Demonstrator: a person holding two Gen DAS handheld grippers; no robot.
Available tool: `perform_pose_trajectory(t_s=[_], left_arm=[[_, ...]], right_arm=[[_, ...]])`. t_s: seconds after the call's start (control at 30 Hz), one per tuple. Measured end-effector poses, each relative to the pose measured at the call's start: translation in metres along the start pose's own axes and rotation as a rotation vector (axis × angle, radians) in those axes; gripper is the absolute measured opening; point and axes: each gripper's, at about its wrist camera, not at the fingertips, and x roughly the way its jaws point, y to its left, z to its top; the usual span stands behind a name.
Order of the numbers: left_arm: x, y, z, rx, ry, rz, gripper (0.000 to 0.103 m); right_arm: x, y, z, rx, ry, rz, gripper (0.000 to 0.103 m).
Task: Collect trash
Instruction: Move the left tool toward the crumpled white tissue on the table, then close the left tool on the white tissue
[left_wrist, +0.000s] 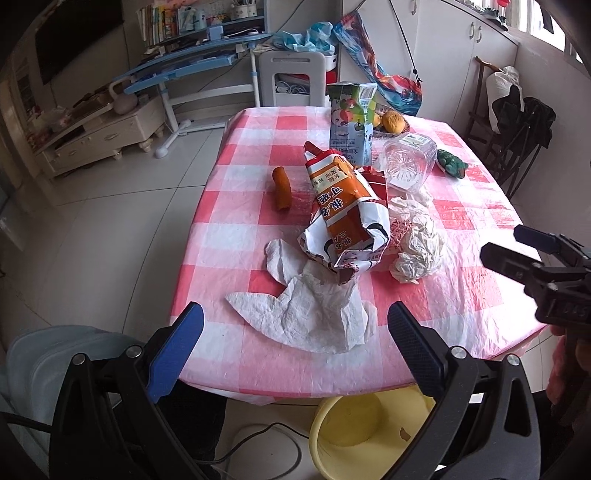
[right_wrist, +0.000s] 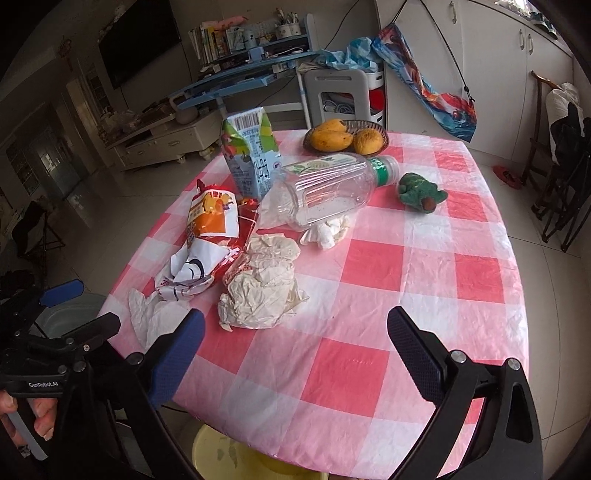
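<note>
Overhead, both tongs (left_wrist: 295, 328) (right_wrist: 295, 332) (empty) agape.

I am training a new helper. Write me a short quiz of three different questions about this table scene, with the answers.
1. True or false: the clear plastic bottle stands upright.
2. What fruit lies in the basket?
A) apples B) mangoes C) bananas
3. Fill in: under the table edge stands a ____ bucket.

Key: 1 false, it lies on its side. 2 B. 3 yellow.
</note>
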Motion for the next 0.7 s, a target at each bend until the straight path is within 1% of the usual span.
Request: perform_pose_trajectory(t_s=[0.1,0.13,0.4,0.47,0.53,0.7], left_arm=[[0.008,0.0,0.0,0.001,0.009,-0.009,0.096],[0.01,0.0,0.0,0.002,0.013,-0.012,0.096],[0.019,0.002,-0.003,0.023,0.021,-0.004,0.096],[0.022,0.002,-0.004,0.026,0.025,-0.007,0.096],[0.026,0.001,-0.005,0.031,0.029,-0.011,0.096],[0.035,-0.005,-0.004,0.043,0.041,-0.023,0.096]], right_arm=[[0.015,0.003,0.0,0.008,0.031,0.023,0.074],[0.019,0.005,0.0,0.006,0.039,0.025,0.072],[0.044,0.019,0.008,0.004,0.063,0.041,0.07],[0.05,0.02,0.01,0.003,0.067,0.041,0.066],[0.055,0.022,0.01,-0.001,0.069,0.037,0.058],[0.056,0.019,0.007,0.016,0.067,0.058,0.05]])
